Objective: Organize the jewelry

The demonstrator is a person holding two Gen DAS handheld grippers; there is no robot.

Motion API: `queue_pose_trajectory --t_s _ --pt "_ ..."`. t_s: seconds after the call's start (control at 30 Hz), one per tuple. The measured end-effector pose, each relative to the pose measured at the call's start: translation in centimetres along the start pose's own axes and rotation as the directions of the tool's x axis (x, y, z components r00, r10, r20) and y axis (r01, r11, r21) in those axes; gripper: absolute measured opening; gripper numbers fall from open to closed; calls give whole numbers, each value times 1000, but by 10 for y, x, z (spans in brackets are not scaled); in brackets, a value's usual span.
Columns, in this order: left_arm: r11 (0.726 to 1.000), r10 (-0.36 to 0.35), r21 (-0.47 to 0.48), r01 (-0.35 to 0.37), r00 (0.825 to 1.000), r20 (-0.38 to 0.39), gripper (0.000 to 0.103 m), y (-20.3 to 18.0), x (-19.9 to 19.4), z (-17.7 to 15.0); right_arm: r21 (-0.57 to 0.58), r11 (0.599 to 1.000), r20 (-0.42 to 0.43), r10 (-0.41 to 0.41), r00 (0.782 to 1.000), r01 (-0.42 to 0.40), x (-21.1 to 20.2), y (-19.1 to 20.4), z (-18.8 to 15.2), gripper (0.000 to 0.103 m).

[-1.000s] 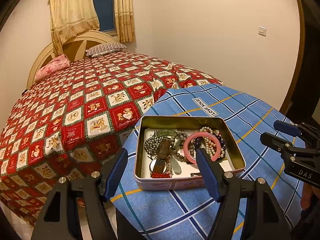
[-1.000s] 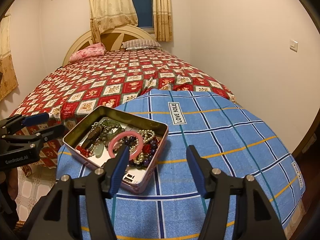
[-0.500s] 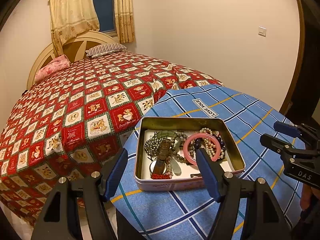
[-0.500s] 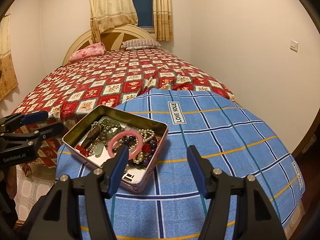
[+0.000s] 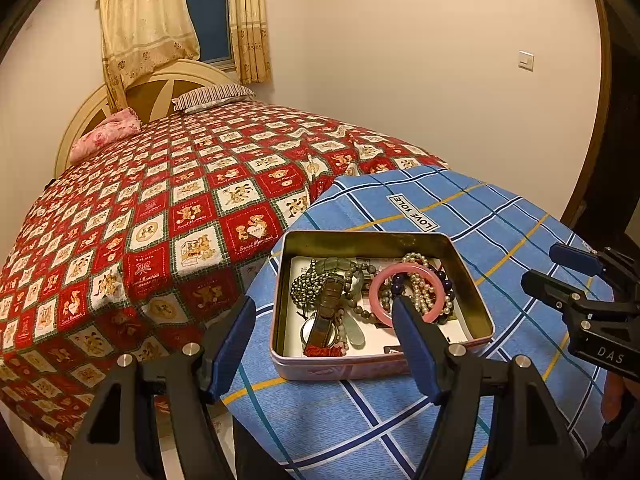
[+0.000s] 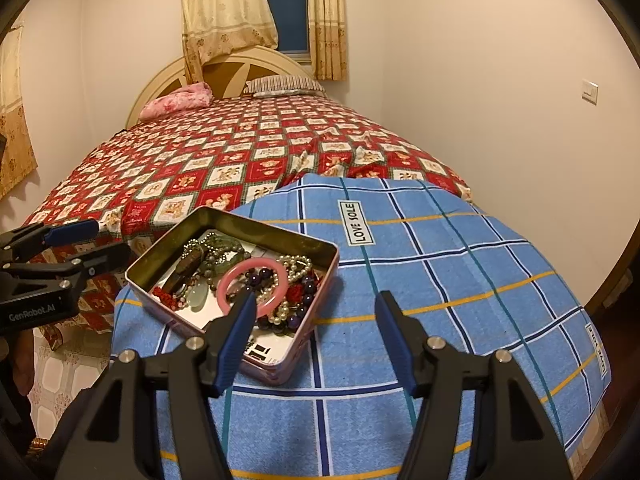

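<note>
An open metal tin [image 5: 382,241] [image 6: 160,257] lies on a blue checked cloth [image 5: 500,236] [image 6: 460,264]. Inside it is a tangle of jewelry: a pink bangle [image 5: 434,312] [image 6: 262,270], a pearl string [image 5: 420,280] [image 6: 296,262], purple beads [image 6: 306,298], green and grey beads [image 5: 334,265], a brown watch [image 5: 330,308] and a red bead piece [image 5: 320,350]. My left gripper [image 5: 324,320] hovers open just in front of the tin, with nothing between its fingers. My right gripper [image 6: 314,314] is open and empty too, over the tin's near right corner. Each gripper shows at the edge of the other's view.
The cloth covers a rounded stand at the foot of a bed with a red patterned quilt [image 5: 160,208] [image 6: 224,160]. Pillows [image 6: 280,84] and a headboard lie beyond. A wall [image 6: 500,80] is close on the right, tiled floor [image 6: 56,376] below left.
</note>
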State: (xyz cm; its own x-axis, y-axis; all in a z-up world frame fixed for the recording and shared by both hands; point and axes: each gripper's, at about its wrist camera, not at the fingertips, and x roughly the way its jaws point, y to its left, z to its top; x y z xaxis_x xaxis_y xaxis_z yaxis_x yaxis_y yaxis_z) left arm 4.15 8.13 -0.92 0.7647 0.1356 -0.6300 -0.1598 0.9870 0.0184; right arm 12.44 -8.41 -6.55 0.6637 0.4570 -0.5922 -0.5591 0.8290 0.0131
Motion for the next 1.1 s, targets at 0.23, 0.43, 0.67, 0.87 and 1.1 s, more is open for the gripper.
queue_pose_trajectory --t_s 0.23,0.43,0.67,0.87,1.1 --pt "1000 -16 6 16 1000 4 71 0 -1 -2 1 1000 2 -1 1000 1 0 0 0 68" --pt "1000 1 22 -1 1000 10 71 -2 -1 -4 0 1000 2 -1 1000 1 0 0 -1 68" --pt "1000 10 12 -11 1000 19 71 -2 -2 -2 0 1000 0 -1 1000 1 0 -1 -1 69" --pt "1000 31 -1 -31 999 26 72 -1 -2 -1 -5 1000 -4 0 1000 0 0 0 -4 69" --pt "998 59 8 -59 997 54 83 -3 -4 -2 -5 1000 -8 1 1000 -1 1 1 -6 70"
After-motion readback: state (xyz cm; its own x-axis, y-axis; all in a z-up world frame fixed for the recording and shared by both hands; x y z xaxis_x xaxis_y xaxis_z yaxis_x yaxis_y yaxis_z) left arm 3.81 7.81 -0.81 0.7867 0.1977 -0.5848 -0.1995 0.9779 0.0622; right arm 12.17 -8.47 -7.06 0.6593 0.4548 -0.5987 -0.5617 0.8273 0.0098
